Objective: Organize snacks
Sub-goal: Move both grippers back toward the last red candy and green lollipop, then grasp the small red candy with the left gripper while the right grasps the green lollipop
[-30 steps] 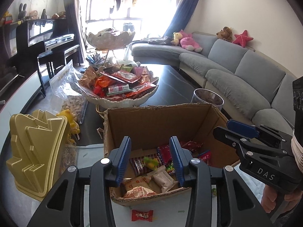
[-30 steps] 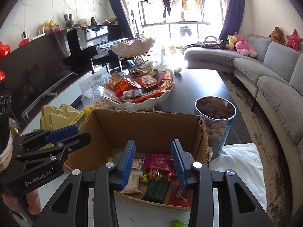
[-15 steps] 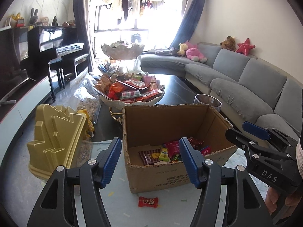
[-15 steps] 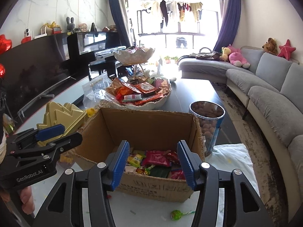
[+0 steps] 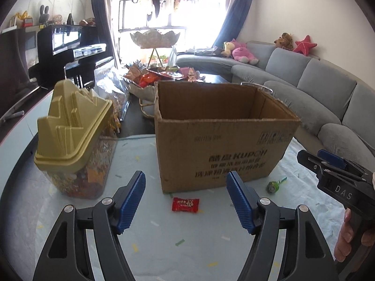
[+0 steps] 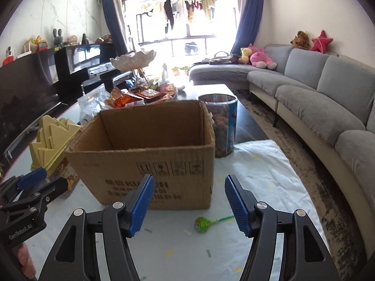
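The red wrapped candy [image 5: 185, 205] lay flat on the cloth-covered worktop [image 5: 164, 238], just in front of the cardboard box [image 5: 220, 138], its long axis running left to right across the left wrist view. The green lollipop [image 6: 203, 223] lay near the box's front right corner, head toward the camera and stick angled away to the right. The left gripper [image 5: 186, 201] hovered above the candy, fingers spread wide and empty. The right gripper [image 6: 188, 205] hung before the box, fingers apart too, gripping nothing. A gold-lidded snack jar [image 5: 75, 140] stood left of the box.
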`<state>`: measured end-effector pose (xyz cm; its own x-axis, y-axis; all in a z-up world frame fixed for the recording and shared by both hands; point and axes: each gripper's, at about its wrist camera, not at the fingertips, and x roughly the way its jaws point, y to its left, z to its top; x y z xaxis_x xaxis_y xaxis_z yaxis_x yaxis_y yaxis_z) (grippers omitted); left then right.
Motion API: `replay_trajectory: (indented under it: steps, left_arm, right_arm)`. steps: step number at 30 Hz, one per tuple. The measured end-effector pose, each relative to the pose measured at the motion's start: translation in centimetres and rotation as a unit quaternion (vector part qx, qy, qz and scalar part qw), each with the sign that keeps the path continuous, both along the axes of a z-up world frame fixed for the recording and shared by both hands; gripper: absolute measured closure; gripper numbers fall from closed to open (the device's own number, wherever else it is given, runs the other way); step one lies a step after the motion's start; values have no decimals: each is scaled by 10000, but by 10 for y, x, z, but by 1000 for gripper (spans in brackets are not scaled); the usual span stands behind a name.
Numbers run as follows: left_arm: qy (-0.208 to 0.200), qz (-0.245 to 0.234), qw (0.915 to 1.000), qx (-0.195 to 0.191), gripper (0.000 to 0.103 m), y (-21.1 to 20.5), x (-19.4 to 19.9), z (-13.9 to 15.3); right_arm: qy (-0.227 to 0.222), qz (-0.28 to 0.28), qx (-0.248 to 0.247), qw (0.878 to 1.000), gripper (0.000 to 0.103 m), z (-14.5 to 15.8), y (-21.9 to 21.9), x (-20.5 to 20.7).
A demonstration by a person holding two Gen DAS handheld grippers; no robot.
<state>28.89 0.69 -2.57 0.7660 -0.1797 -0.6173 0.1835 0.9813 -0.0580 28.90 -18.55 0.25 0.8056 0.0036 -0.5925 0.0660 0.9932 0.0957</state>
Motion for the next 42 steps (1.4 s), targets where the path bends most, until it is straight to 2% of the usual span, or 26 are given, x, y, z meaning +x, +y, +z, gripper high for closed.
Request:
replay_trajectory:
  steps: [5,11,18,22,27,31,35,37,40,41,42]
  left_arm:
    - [362,-29,9993,-65,31,0,-10,-32]
    - [649,-27,9977,-170,31,2,-12,-63]
    - [875,-10,9960,-199,31,-1,17,-72]
    - [1030,-53,9943,-269,32,-6,34,-79]
    - [1198,-57,9925,-229,44,-12,47,-92]
    - [1261,-43,9917,-257,47,-11,57,-97]
    - [1254,56,9916,-307,59,-11,61,-98]
    - [1236,78,9918,-331,60,-12,61,-98]
    - [1226,102,9920,-269,74,-14,61,-98]
    - [1227,123,9920,-266,83,-14,60,-98]
    - [1250,94,9916,-328,86,-14,60,-99]
  right_arm:
    - [366,-284,97,9989,40,-37,-7,-15]
    - [700,-589,251,9955,40,-67,-12,-22]
    - [909,-734,396,9924,39,-81,-16,-2]
    - [1119,-794,679,9882,40,-91,-19,14]
    - [1191,-856,799,9860,40,-99,-20,23]
    - [1165,-840,761,9867,40,-101,-20,30]
    - [1226,-804,848,9856,43,-104,-20,38]
    - [1258,-809,887,9848,44,-106,-21,41]
    - [1269,-815,905,9844,44,-107,-22,45]
    - [1271,-819,881,9846,46,-108,-22,46]
    - [1283,-822,856,9846,47,-108,-21,47]
